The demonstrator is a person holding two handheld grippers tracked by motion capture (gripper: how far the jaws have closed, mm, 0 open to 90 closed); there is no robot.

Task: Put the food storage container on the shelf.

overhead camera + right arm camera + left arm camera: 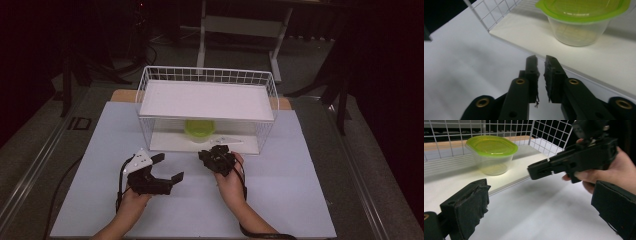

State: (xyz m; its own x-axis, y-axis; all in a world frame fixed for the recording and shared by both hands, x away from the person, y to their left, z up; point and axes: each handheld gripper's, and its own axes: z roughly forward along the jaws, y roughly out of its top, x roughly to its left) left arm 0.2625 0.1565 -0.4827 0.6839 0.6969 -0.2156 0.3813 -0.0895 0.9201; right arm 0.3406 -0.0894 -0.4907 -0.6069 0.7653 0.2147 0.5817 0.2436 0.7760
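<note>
A clear tub with a lime-green lid (200, 128) (491, 153) (581, 20) stands on the white bottom board (165, 141) (599, 60) of a white wire rack (207, 75). My left gripper (170, 166) (539, 212) hovers over the table in front of the rack's left part, its jaws spread wide and empty. My right gripper (212, 152) (541, 58) is just before the board's front edge, pointing at the tub. Its jaws stand almost together with nothing between them. It also appears in the left gripper view as the right gripper (574, 160), held in a hand.
The rack carries a flat white top shelf (207, 100) over the tub, with wire walls at the back and sides. A pale flat piece (227, 141) lies on the bottom board right of the tub. The white tabletop (290, 190) spreads around both hands.
</note>
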